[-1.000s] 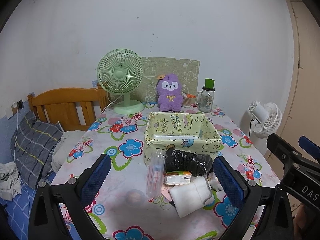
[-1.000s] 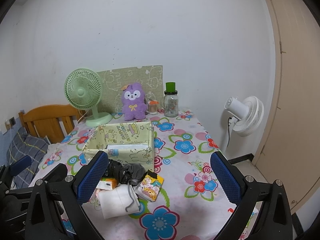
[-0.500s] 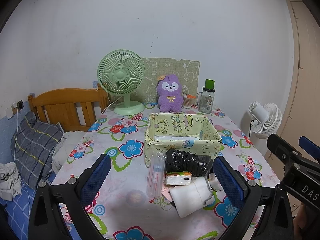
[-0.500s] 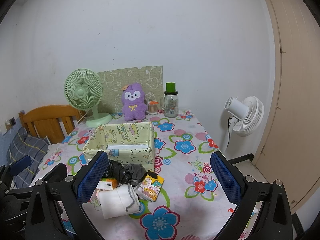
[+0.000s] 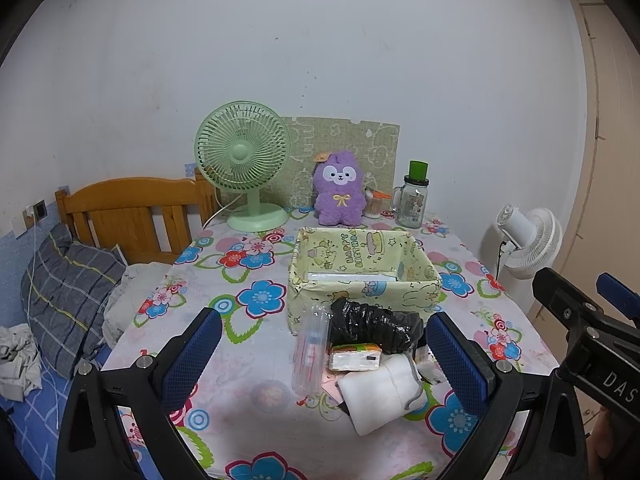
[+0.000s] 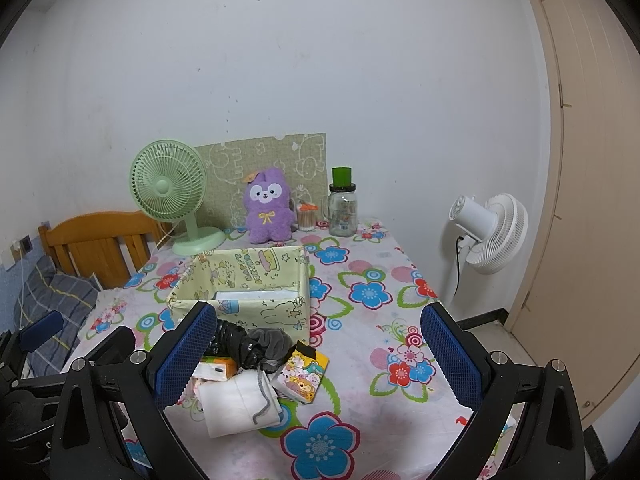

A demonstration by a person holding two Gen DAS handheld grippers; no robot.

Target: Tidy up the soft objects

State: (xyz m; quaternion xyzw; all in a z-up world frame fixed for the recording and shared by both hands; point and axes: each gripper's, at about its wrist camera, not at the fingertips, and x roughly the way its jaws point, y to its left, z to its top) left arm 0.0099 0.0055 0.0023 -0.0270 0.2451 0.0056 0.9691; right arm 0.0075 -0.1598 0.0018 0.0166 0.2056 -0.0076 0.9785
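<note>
A pale green fabric bin stands mid-table with a flat white pack inside. In front of it lies a pile: a black crumpled bag, a grey soft cloth, a white rolled cloth with a grey cord, an orange tissue pack, a cartoon tissue pack and a clear tube. My left gripper is open and empty above the near table edge. My right gripper is open and empty, right of the pile.
The floral table carries a green desk fan, a purple plush and a glass jar with a green lid at the back. A bed with a wooden headboard is left. A white floor fan stands right.
</note>
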